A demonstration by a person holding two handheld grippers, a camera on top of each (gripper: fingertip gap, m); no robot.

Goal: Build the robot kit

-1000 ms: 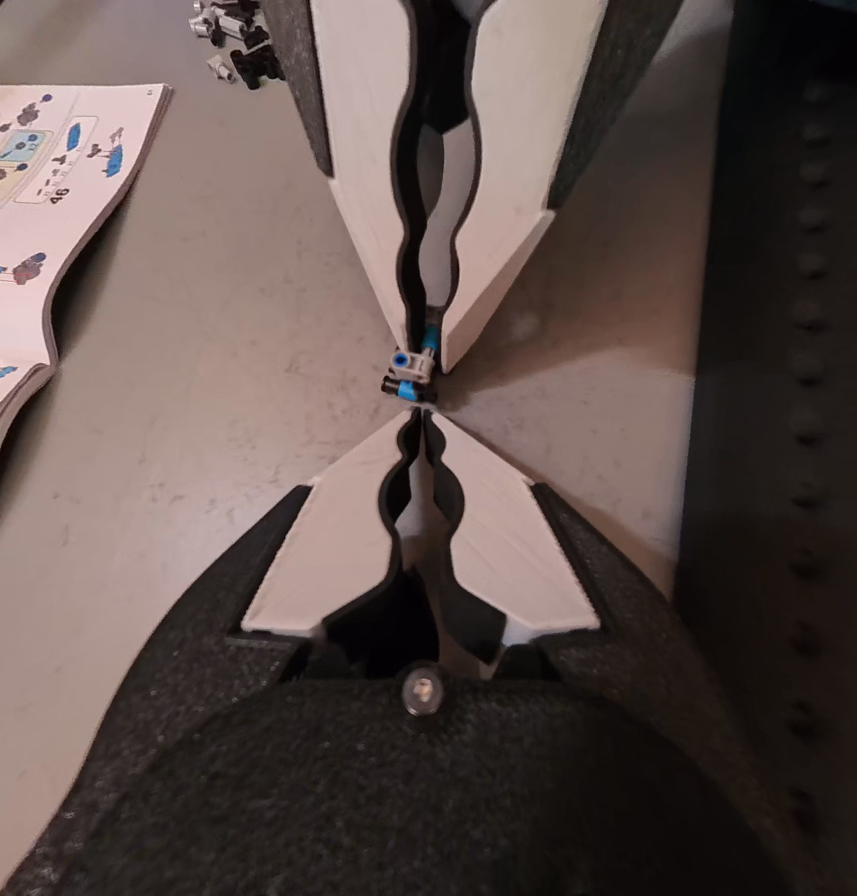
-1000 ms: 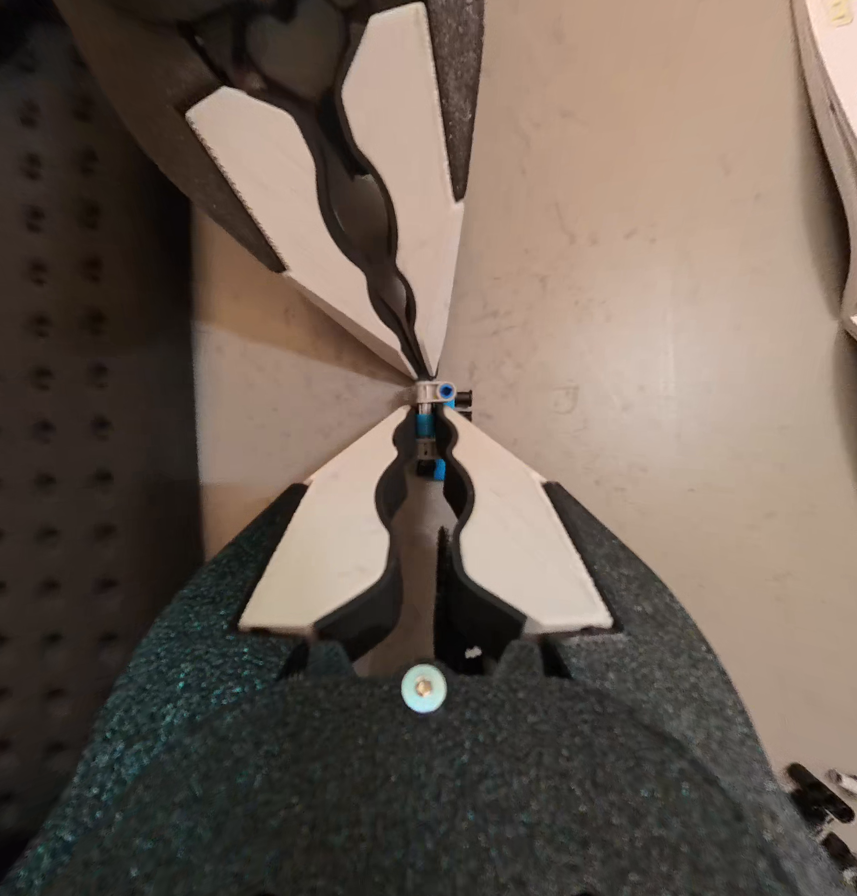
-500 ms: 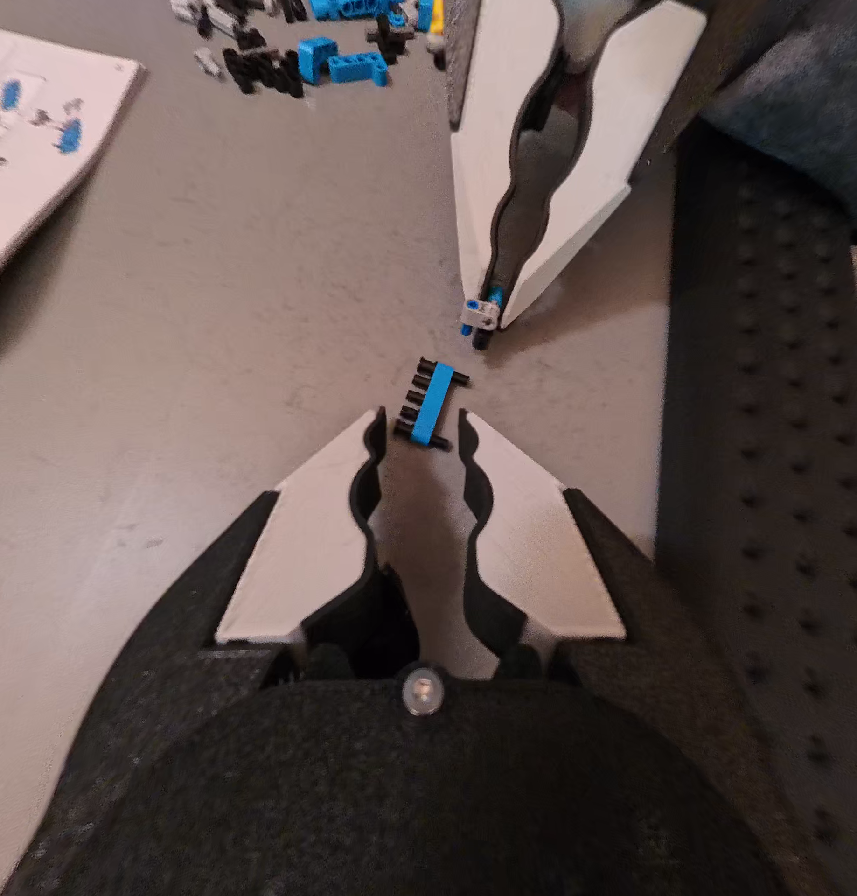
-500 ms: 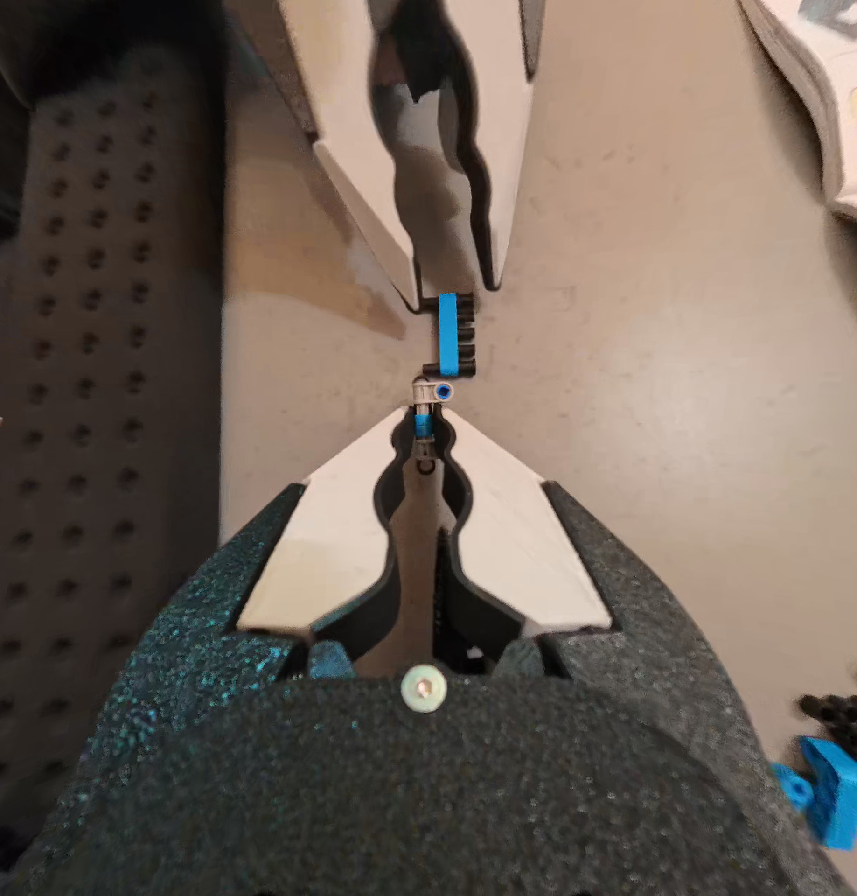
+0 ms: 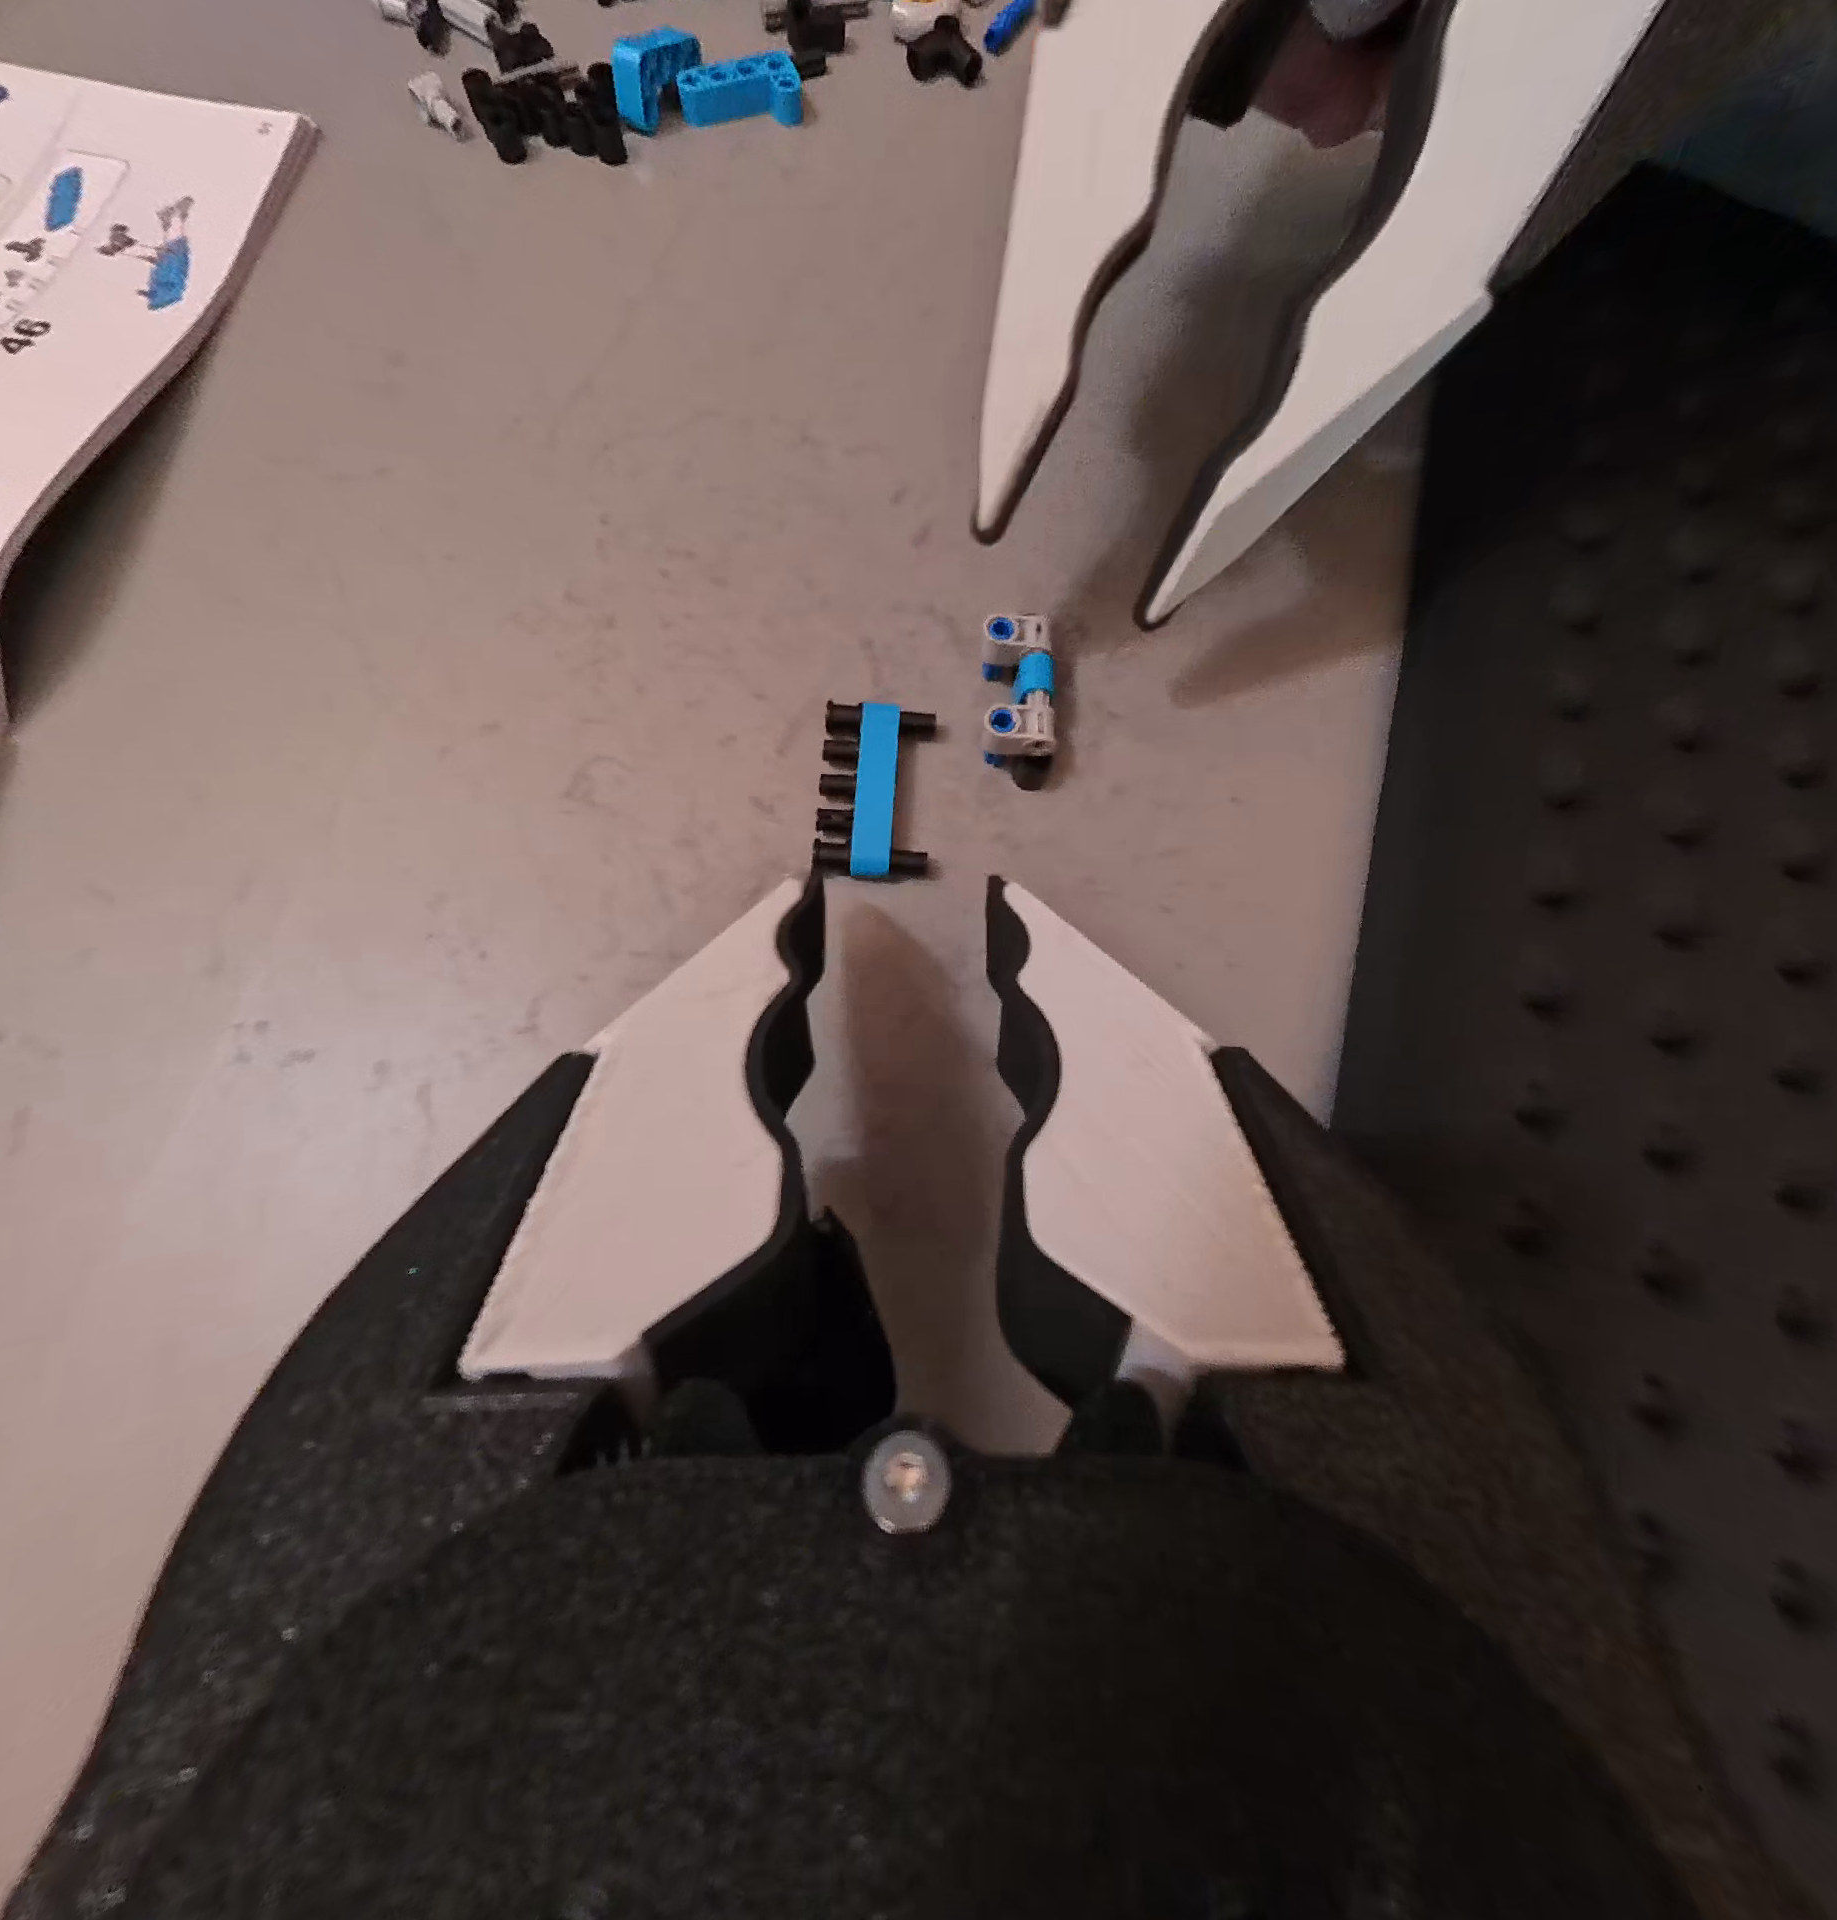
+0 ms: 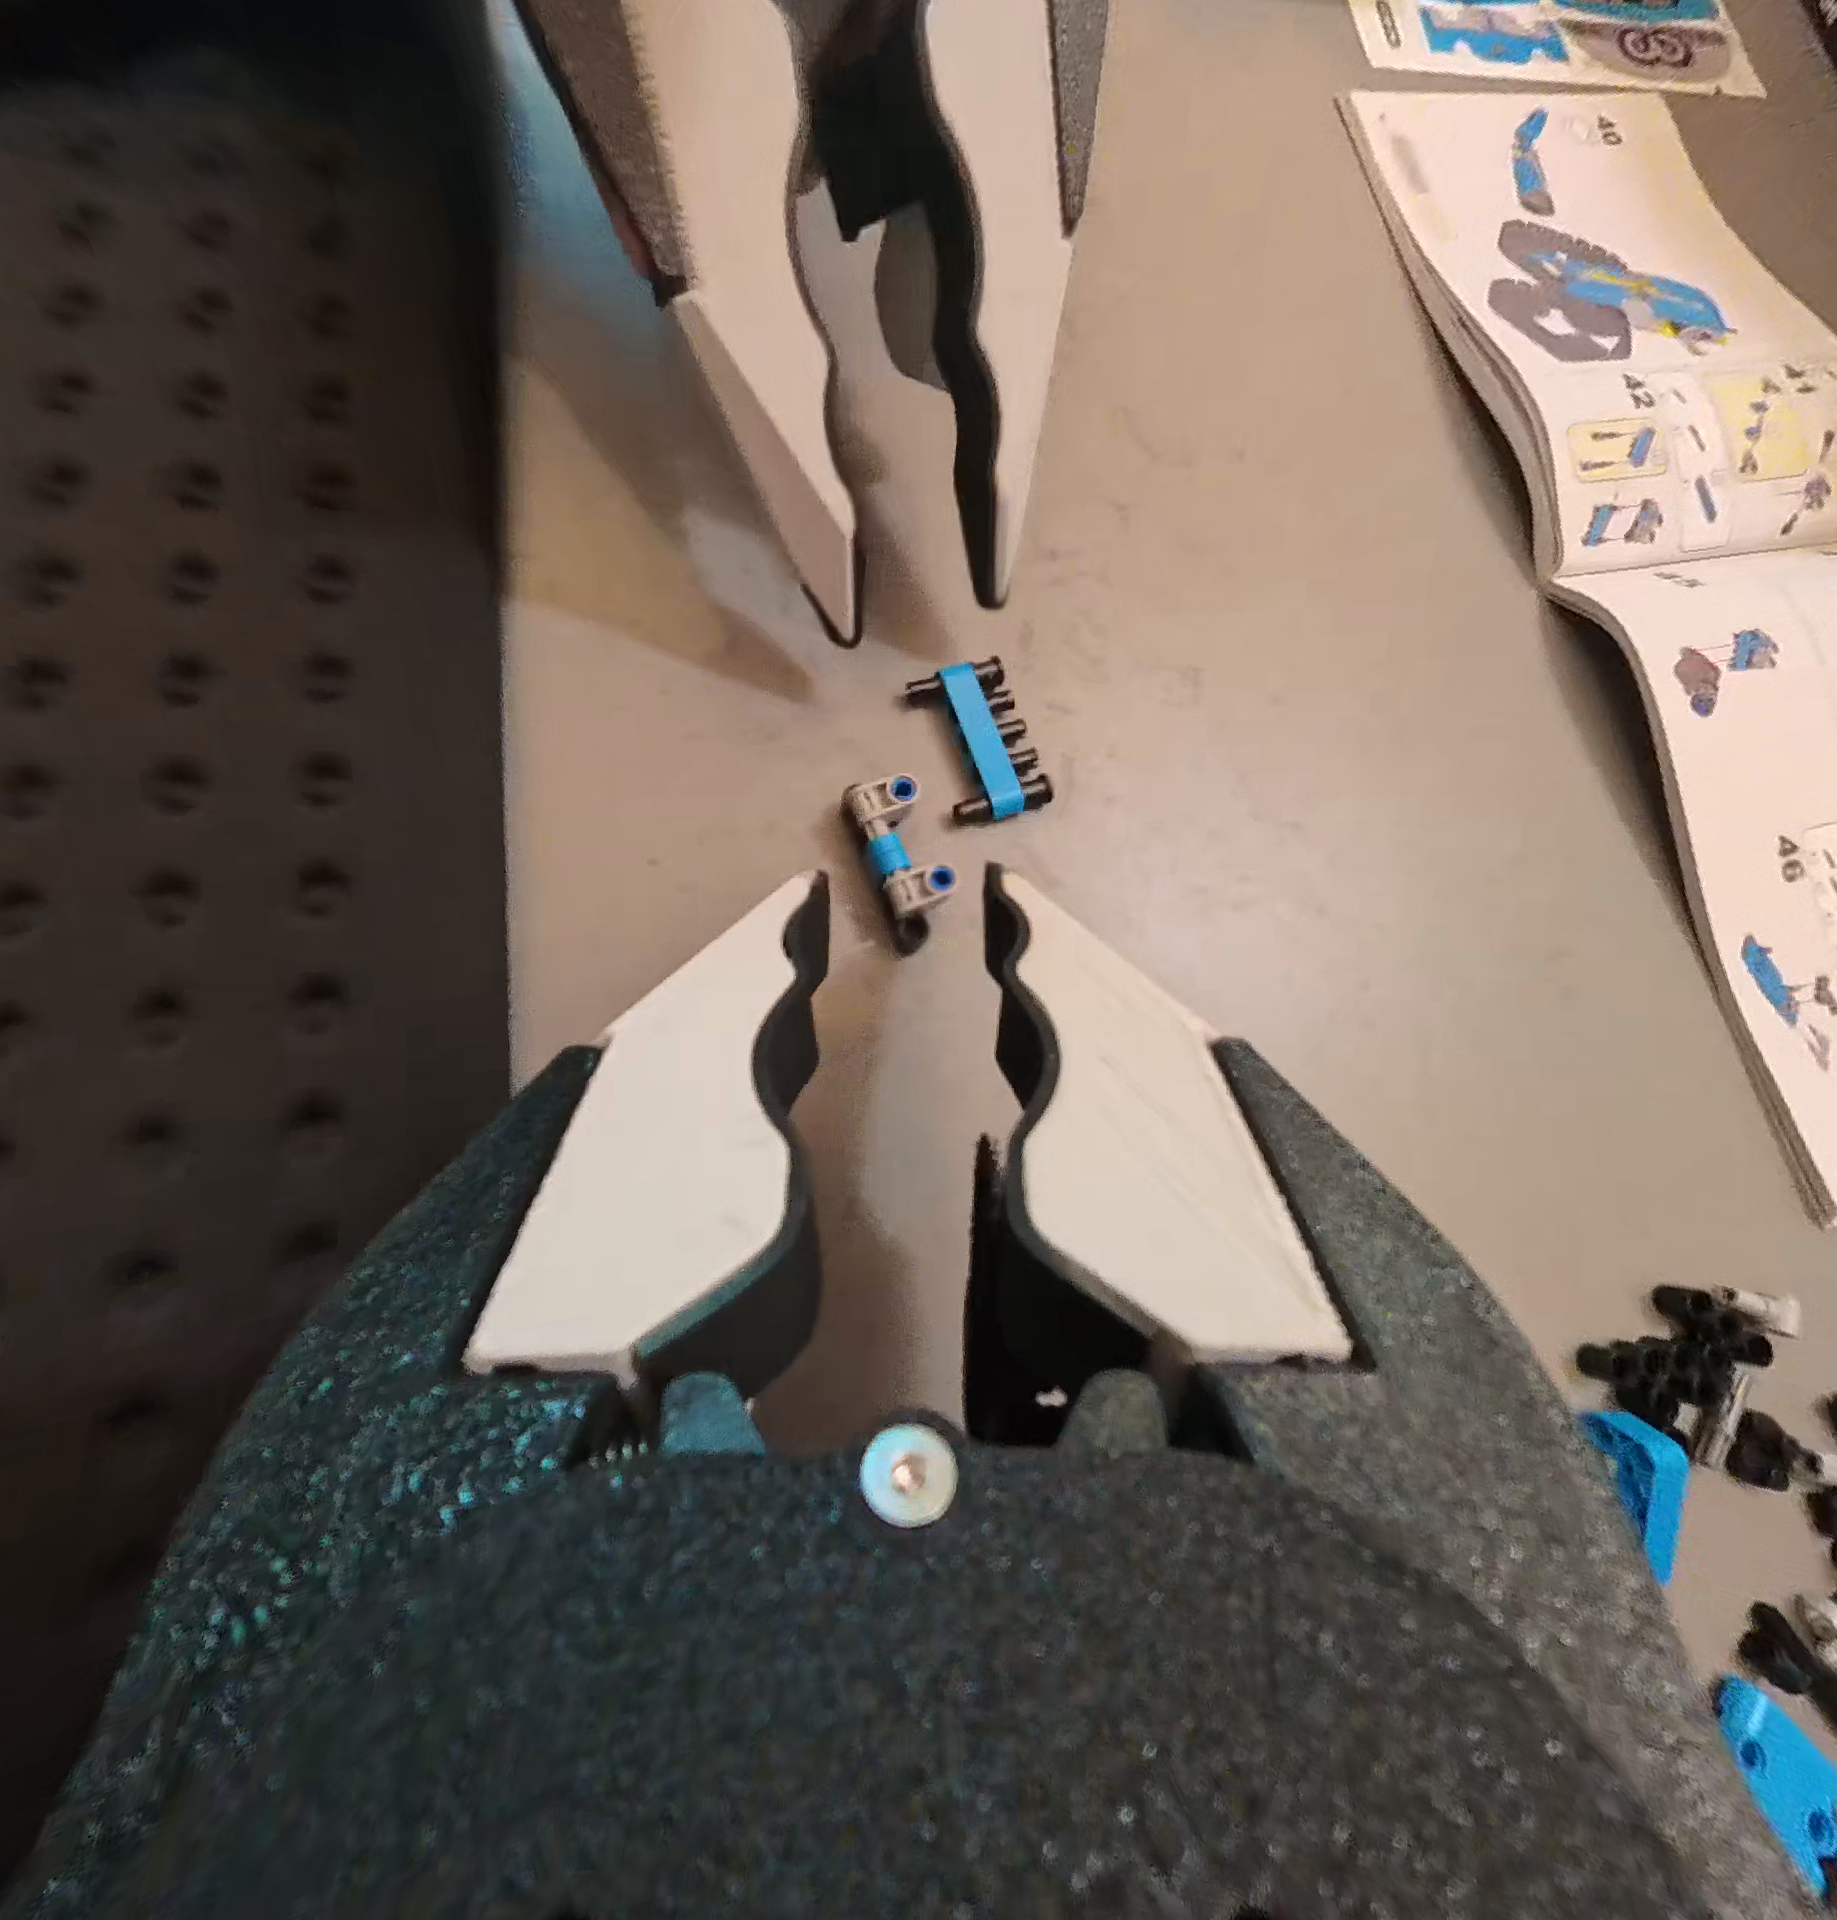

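Grey tabletop (image 5: 426, 727): blue beam (image 5: 875, 788) just beyond open left gripper (image 5: 898, 883).

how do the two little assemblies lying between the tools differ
The blue beam with black pins is one flat blue bar crossed by several black pins; the grey connector pair is two grey pieces joined by a short blue sleeve, with blue pin ends showing. The beam lies nearest the left tool, the pair nearest the right tool. Both rest loose on the table, gripped by neither.

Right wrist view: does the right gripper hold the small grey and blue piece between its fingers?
No, the right gripper is open and the grey and blue piece lies loose on the table just ahead of its fingertips.
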